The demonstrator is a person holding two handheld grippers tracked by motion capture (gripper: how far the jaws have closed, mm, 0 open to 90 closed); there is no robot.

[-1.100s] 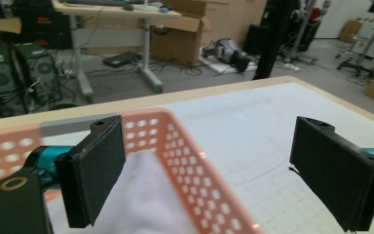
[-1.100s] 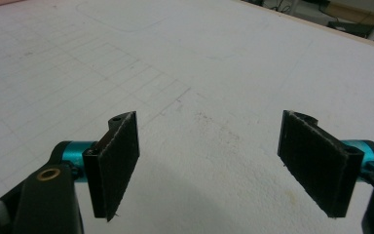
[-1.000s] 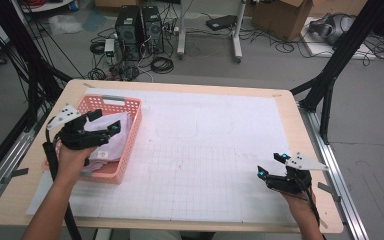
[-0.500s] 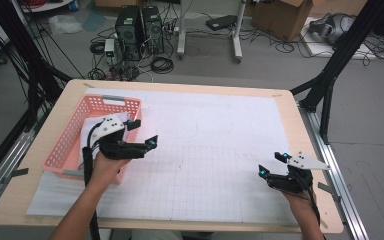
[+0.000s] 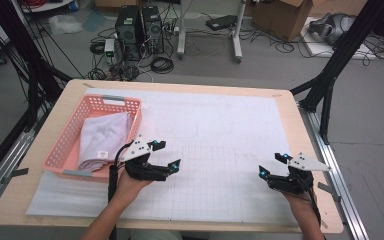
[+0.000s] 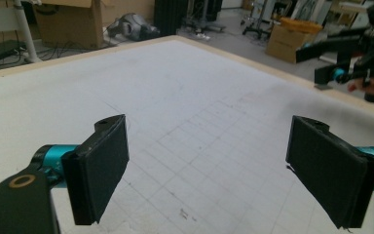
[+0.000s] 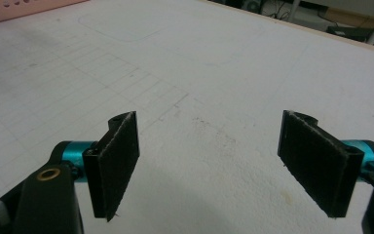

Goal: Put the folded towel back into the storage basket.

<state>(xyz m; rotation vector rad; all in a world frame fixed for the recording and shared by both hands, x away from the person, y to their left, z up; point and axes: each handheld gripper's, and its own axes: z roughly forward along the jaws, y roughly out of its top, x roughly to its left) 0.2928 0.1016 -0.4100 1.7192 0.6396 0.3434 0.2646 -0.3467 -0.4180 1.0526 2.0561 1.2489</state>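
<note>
My left gripper (image 5: 166, 156) sits at lower centre-left of the high view, jaws spread wide with nothing between them, hovering over the white gridded mat (image 5: 220, 140). Just beside it, toward the left of the frame, is the pink basket (image 5: 66, 144), and the pale folded cloth (image 5: 102, 139) lies inside it. Looking along my left jaws, I see bare mat between the pads (image 6: 100, 168), and my other gripper far off at the upper right of that view. My right gripper (image 5: 272, 164) rests low at the right of the high view, well apart from the basket, its jaws also wide and holding nothing.
</note>
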